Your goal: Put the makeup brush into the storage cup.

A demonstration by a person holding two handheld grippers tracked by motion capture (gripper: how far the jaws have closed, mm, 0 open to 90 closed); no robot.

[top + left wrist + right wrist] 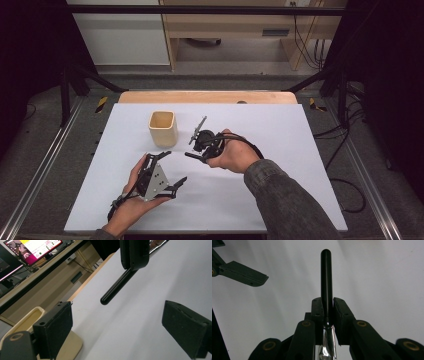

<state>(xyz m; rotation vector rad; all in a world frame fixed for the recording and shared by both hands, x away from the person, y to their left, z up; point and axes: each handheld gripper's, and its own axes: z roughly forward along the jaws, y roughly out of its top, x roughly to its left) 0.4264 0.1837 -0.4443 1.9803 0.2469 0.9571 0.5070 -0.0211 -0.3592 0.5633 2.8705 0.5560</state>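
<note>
Worktop [280, 150] carries a white sheet; a cream cup [163, 128] stands upright toward the back left, mouth up and, from the high view, empty. Likely the drop target, so it sits within easy reach of both hands.

Left claw [172, 169] sits near the front, just short of the cup, jaws wide with nothing between the pads. In the left claw view the cup is beside the left jaw and the tool's black handle [117, 286] hangs in the gap ahead, apart from both pads. Reads as lined up to take the handle end, not yet on it.

Right claw [196, 156] is right of the cup, clamped on a slim tool [198, 131]: black handle one side, bright metal the other. In the right claw view the pads pinch it right at the handle/metal joint [327, 315], handle pointing away from the camera toward the left claw. Grip that far along leaves the whole handle free for a second grasp, so my read is a handover.

Tool is off the worktop, in the air, between the two hands and beside the cup. Metal end's shape is too small to tell.
</note>
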